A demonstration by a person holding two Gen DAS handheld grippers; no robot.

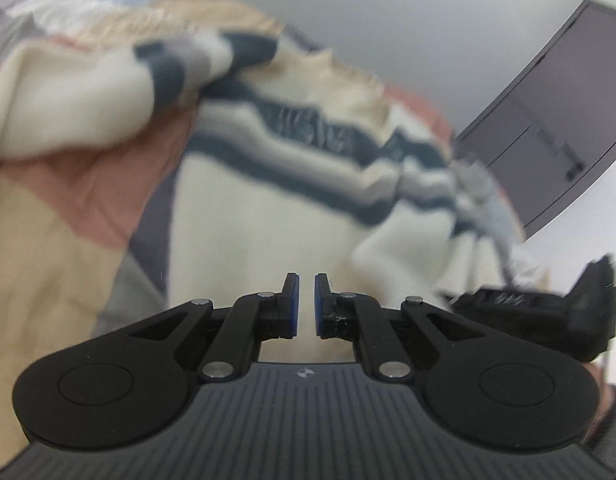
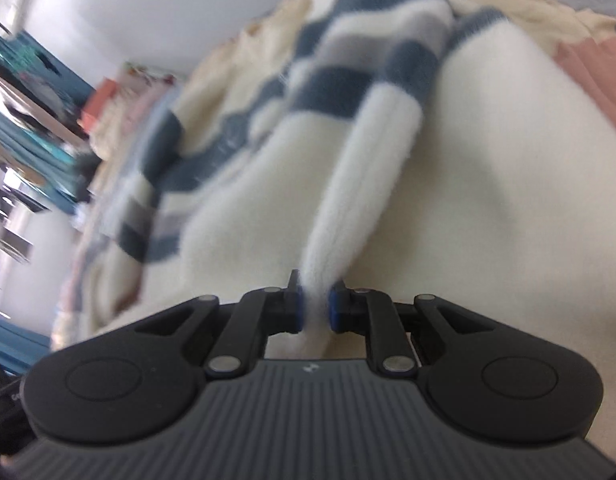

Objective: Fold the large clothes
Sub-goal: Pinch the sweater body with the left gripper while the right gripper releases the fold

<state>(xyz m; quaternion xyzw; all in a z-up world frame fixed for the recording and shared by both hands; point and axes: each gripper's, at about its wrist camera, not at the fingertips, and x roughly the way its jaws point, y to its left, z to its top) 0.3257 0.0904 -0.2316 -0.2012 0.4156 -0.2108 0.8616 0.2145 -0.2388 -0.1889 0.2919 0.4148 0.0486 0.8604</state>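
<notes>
Both views are smearing with motion blur. The right gripper (image 2: 314,304) is clamping its jaws on a bunched fold of the cream sweater (image 2: 448,208), which is running up toward 1 o'clock from the pads. The left gripper (image 1: 305,304) is showing its jaws nearly together with only a thin slit and nothing caught between them; the sweater (image 1: 267,208) is lying beyond its tips, filling the frame from 10 to 2 o'clock. The garment is spreading over a patchwork bedcover (image 1: 87,184) in pink, tan and grey blocks.

Risks, as judgement:
- Only one gripper is gripping fabric, so any lift is hanging the whole knit from a single point; the fold is likely skewing or collapsing.
- The pinch is taking a thick, soft bunch, so the fleece could be slipping out under pull.
- The empty left jaws are sitting shut, so they need reopening before taking a second hold; pushing in shut is only shoving cloth.
- The blue-striped sleeve (image 1: 179,64) at 11 o'clock is lying flopped and may be ending up trapped inside the fold.
- The bedcover could be getting pinched together with the sweater.

Counts: two grippers, one sweater, one bedcover, one grey cabinet (image 1: 556,120) at 2 o'clock in the left view, one other gripper (image 1: 548,304) showing at 3 o'clock there. Shelf clutter (image 2: 23,92) at 9 o'clock in the right view is too blurred for counting.
</notes>
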